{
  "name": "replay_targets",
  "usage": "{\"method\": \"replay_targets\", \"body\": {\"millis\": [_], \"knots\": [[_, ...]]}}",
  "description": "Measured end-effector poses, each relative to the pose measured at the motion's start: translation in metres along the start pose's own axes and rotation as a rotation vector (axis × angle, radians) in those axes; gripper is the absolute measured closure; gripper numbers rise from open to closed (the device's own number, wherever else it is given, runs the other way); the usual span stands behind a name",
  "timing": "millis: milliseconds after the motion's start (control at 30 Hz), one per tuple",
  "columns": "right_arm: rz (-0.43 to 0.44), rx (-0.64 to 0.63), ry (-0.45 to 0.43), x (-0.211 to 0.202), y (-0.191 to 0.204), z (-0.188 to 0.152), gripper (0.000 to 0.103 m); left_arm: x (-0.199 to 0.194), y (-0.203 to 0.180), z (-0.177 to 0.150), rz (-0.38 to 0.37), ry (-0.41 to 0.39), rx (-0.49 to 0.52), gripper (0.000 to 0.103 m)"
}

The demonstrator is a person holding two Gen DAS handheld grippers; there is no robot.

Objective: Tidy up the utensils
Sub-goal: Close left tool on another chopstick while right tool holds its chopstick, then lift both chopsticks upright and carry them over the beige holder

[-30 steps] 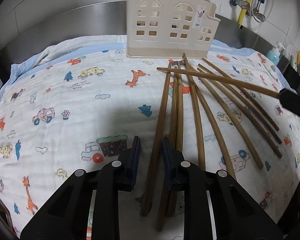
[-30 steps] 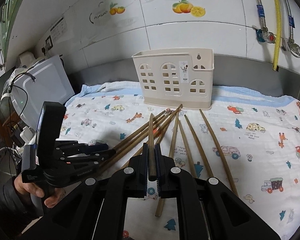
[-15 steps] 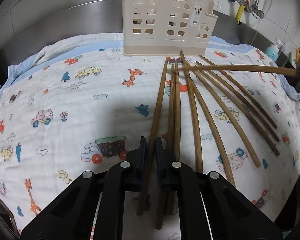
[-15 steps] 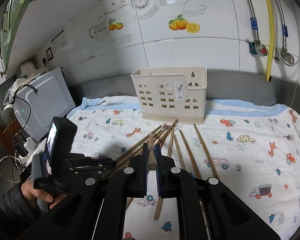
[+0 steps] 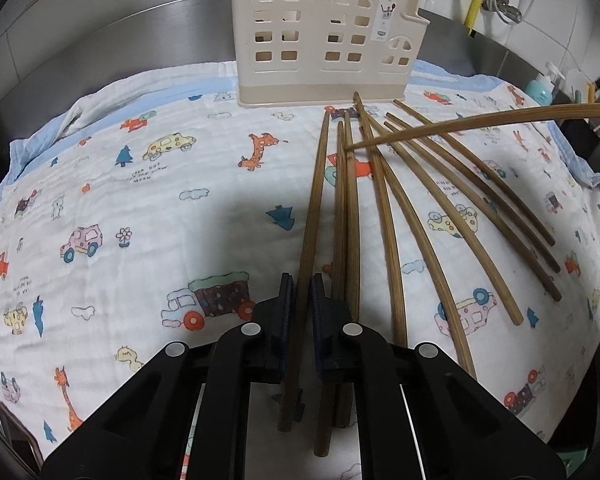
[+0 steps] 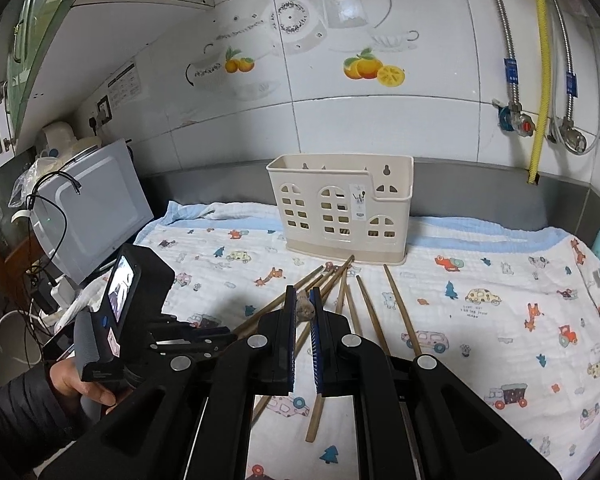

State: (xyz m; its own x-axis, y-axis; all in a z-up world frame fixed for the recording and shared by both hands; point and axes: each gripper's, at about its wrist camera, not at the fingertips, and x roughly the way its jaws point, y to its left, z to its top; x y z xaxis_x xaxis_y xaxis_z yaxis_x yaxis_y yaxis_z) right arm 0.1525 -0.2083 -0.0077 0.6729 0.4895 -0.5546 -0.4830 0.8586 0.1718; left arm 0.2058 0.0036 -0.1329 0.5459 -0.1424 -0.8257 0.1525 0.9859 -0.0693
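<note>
Chopsticks (image 5: 384,216) lie spread out on the cloth (image 5: 140,208) over my counter, with their thin tips near the cream holder (image 5: 324,44) at the back. My left tongs (image 5: 299,304) are clamped on one chopstick (image 5: 314,216) near its thick end, which sits low against the cloth. My right tongs (image 6: 302,312) pinch another chopstick (image 5: 480,124) by its thick end and hold it up in the air. I think these sticks are light, hard and a bit slippery, so they can twist or slide. Grabbing near the thick end seems best, so the thin tip can drop into the holder.
</note>
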Motion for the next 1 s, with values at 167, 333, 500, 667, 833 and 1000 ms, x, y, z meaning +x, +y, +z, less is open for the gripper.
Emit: {"method": "replay_targets", "body": {"millis": [167, 333, 500, 667, 833, 1000], "knots": [[0.008, 0.002, -0.006, -0.004, -0.002, 0.01, 0.096, -0.023, 0.001, 0.001, -0.019, -0.07, -0.018, 0.096], [0.017, 0.002, -0.013, -0.008, -0.001, 0.018, 0.096, -0.05, -0.005, 0.005, -0.041, -0.142, -0.01, 0.097], [0.017, -0.019, -0.025, -0.01, 0.004, 0.026, 0.097, -0.071, -0.005, 0.012, -0.076, -0.21, -0.023, 0.097], [0.03, -0.033, -0.038, -0.014, 0.004, 0.042, 0.097, -0.083, -0.004, 0.019, -0.081, -0.247, -0.012, 0.097], [0.04, -0.051, -0.05, -0.022, 0.0, 0.065, 0.097, -0.096, -0.003, 0.032, -0.097, -0.275, 0.0, 0.097], [0.027, -0.091, -0.068, -0.037, -0.005, 0.095, 0.097, -0.107, -0.004, 0.05, -0.111, -0.297, 0.016, 0.097]]}}
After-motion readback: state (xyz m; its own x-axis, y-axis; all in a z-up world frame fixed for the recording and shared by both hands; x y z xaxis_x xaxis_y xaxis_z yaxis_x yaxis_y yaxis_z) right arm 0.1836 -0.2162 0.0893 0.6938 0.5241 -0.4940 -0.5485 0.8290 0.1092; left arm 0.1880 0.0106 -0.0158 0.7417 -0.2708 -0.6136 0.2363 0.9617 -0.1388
